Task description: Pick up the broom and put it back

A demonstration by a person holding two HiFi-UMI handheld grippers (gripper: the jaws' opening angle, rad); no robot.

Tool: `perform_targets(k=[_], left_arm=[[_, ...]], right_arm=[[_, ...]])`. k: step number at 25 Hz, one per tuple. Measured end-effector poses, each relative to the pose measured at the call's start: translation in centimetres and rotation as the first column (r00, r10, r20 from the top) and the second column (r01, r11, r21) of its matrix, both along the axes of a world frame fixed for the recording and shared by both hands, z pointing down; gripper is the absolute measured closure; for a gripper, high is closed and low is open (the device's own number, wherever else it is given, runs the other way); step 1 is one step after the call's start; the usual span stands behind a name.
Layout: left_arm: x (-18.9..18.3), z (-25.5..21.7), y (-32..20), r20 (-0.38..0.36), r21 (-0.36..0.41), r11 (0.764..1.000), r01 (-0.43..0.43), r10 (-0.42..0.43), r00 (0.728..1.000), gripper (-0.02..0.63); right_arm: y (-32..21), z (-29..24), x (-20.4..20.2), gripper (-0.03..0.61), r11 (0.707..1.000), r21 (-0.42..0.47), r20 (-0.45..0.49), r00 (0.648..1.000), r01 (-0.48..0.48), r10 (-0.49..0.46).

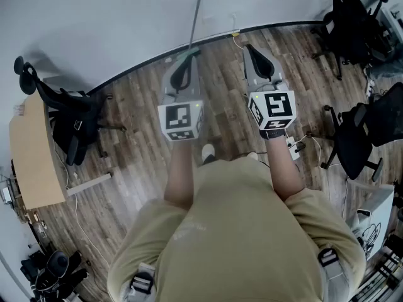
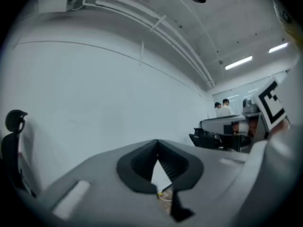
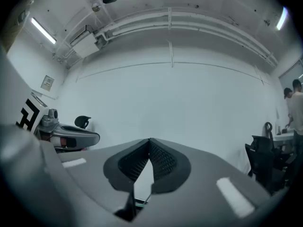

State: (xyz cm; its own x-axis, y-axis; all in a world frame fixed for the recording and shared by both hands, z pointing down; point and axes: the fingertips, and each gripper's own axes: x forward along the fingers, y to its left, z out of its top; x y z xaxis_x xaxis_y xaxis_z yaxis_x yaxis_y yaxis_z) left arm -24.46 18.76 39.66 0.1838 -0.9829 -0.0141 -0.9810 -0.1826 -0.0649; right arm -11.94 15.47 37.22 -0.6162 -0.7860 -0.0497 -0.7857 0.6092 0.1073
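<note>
left hand-held gripper (image 2: 157,143) and right hand-held gripper (image 3: 149,141) are both clenched on nothing, grey shells with ribbed black pads. just beyond the left one's tip, on the wood-plank floor (image 1: 138,106), the broom (image 1: 195,21) leans against the white wall (image 1: 126,17), a thin grey pole with a greenish head.

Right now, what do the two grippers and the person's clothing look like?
Both the left gripper and right gripper have pale grey moulded shells with black mesh-textured pads. Each carries a white cube printed with black square markers and a small green light. The person wears a khaki short-sleeved shirt and a black wrist strap.
</note>
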Motion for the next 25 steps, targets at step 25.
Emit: perform_targets(k=[25], left_arm=[[-7.1,3.0,-2.6,-0.096,-0.11,0.992,-0.068,0.058,0.994,0.611]], right_arm=[[-2.6,4.0,-7.9,0.574,0.988,-0.154,0.024,1.0,0.021,-0.018]])
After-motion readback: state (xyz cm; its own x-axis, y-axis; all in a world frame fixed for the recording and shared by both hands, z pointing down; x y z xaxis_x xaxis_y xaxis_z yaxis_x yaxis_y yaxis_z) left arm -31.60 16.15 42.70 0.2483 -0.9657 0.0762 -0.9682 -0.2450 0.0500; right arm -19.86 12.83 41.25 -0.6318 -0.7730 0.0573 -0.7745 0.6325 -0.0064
